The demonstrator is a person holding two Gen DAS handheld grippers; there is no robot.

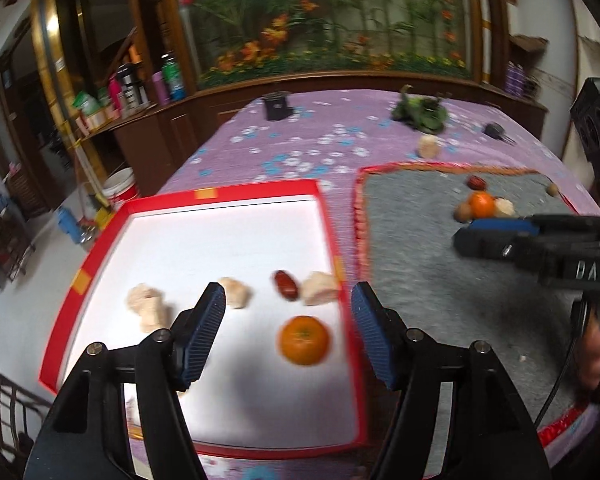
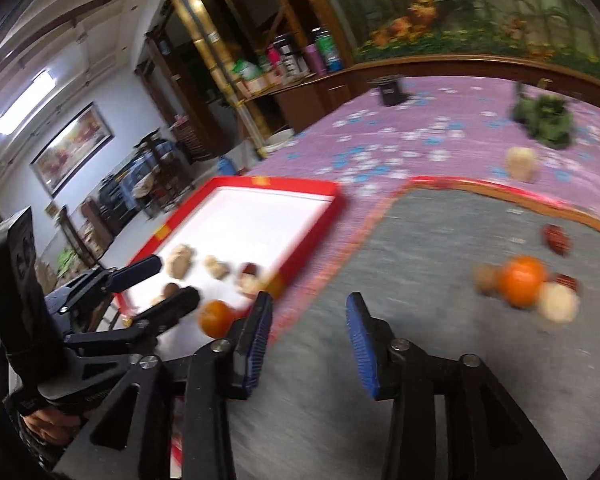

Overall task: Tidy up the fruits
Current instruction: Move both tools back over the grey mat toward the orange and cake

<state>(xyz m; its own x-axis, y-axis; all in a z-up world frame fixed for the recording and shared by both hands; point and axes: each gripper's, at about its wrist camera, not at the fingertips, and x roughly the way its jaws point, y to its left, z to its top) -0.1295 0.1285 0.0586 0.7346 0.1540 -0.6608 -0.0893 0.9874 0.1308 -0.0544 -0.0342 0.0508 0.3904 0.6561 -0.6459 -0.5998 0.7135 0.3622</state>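
Note:
A red-rimmed white tray (image 1: 228, 192) holds an orange (image 1: 304, 340), a red date (image 1: 286, 285) and several pale lumps (image 1: 148, 306). My left gripper (image 1: 288, 294) hovers open over the tray's near part; the orange lies below the gap, untouched. To the right, a grey mat (image 1: 420, 220) carries another orange (image 2: 522, 286), a walnut (image 2: 486, 278), a pale lump (image 2: 558, 306) and a date (image 2: 558, 238). My right gripper (image 2: 310, 300) stands open above the mat's near left area with nothing between its fingers. The right wrist view is blurred.
A purple flowered cloth (image 1: 300, 152) covers the table. On it behind the mat lie a pale lump (image 1: 428, 146), a green leafy thing (image 1: 420, 110), a black box (image 1: 277, 106) and a small dark object (image 1: 496, 130). The table's left edge drops to the floor beside the tray.

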